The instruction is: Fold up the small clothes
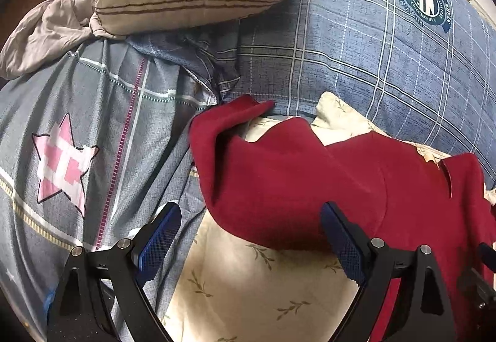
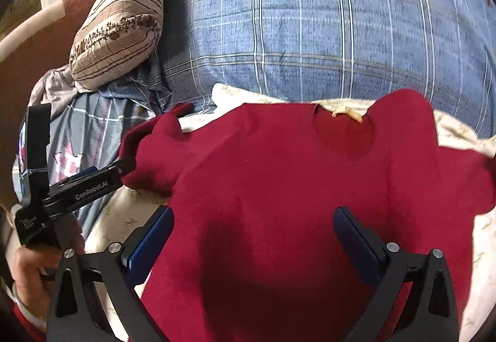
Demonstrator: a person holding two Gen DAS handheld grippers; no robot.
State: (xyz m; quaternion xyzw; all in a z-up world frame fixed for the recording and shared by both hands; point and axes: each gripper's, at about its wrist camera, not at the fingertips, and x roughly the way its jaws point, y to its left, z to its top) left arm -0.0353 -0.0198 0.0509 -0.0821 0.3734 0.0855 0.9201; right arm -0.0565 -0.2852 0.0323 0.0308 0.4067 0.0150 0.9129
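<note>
Both tools gape empty, left tool [image 1: 251,242] by the left sleeve, right tool [image 2: 252,236] over the dark red knit top [image 2: 279,187] lying flat on the cream leaf-print bedsheet [image 1: 248,289], seemingly for folding.

Both views are bright and evenly lit, with warm daylight falling on the cream sheet [image 1: 248,286] in the lower middle of the left wrist view, where a sunlit patch glows pale. A dark soft-edged shadow lies on the red shirt [image 2: 279,187] in the lower centre of the right wrist view, between the fingers [image 2: 356,236]. The colours are strong and nothing is blown out. The fisheye lens bends the lines of the blue checked quilt [image 2: 341,32] into curves, and the corners of both frames fall to black. The shirt's left edge in the left wrist view is slightly smeared; the rest is sharp.
</note>
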